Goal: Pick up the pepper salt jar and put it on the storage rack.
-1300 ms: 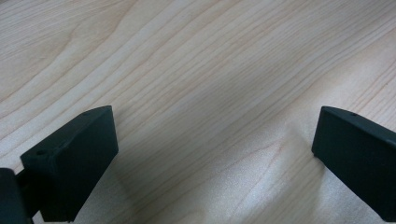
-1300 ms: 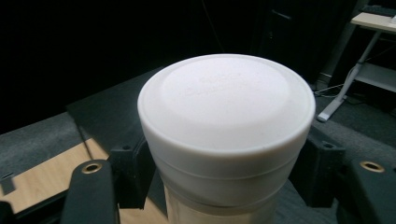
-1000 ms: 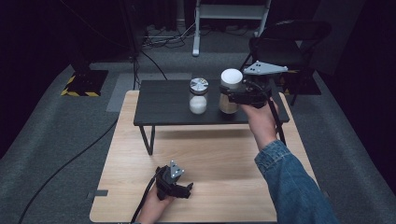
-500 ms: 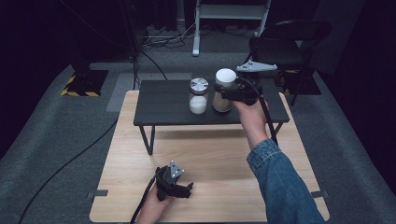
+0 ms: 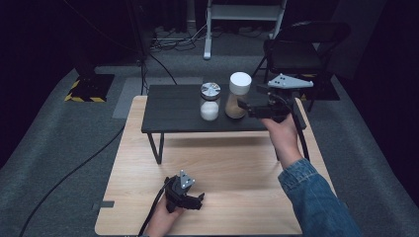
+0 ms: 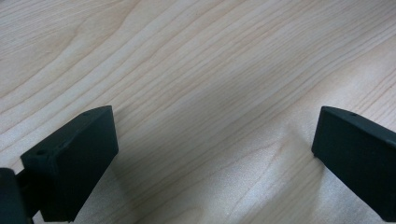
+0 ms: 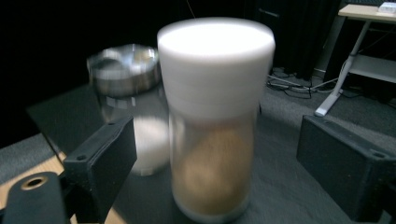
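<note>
As jaws opened, right gripper point(image 5: 244, 106) dropped — jar point(image 5: 238, 95) freed

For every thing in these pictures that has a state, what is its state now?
White-lid jar: upright on the black shelf, lid on, brown powder inside.
Metal-lid jar: upright beside it, lid on, white powder in the lower part.
Right claw: jaws have just been opening, the white-lid jar between them, pads clear of it.
Left claw: open, nothing between the jaws, low over the wooden table.
</note>
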Demonstrator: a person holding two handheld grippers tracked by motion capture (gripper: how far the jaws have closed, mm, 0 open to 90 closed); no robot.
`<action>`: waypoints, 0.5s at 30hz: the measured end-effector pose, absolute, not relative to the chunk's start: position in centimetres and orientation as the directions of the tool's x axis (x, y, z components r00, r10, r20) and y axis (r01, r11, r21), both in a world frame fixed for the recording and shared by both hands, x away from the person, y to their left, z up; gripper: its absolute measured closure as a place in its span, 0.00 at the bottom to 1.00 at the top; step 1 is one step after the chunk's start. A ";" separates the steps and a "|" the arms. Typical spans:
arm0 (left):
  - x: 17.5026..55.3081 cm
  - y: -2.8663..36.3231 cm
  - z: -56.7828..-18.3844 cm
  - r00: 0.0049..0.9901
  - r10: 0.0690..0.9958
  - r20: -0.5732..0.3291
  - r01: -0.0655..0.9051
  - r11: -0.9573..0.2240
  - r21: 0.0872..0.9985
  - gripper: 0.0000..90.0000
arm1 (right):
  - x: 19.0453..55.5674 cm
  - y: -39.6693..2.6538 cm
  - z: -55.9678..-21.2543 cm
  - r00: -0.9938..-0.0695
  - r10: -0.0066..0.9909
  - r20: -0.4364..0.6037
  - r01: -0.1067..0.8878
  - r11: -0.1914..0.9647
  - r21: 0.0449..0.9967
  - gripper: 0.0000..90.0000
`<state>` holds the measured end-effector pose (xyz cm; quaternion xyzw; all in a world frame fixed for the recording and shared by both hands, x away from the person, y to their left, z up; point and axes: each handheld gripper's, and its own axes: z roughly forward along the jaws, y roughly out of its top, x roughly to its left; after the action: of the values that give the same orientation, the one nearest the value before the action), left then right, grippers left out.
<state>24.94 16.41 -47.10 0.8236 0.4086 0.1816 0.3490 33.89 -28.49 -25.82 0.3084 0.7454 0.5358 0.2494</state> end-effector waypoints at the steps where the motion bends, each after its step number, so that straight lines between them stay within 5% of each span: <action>1: 24.9 16.4 -47.1 0.599 0.801 0.014 0.547 -0.422 0.723 0.00 | 33.6 -28.9 -26.3 -0.686 0.726 -0.043 0.191 0.237 0.953 0.13; 15: 25.0 16.3 -47.1 0.598 0.801 0.015 0.547 -0.423 0.722 0.00 | 29.3 -32.9 -32.0 -0.724 0.690 -0.019 0.230 0.268 0.936 0.14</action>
<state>25.03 16.26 -47.07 0.8235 0.4094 0.1821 0.3480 29.35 -32.95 -31.98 0.3003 0.7654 0.5254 0.2188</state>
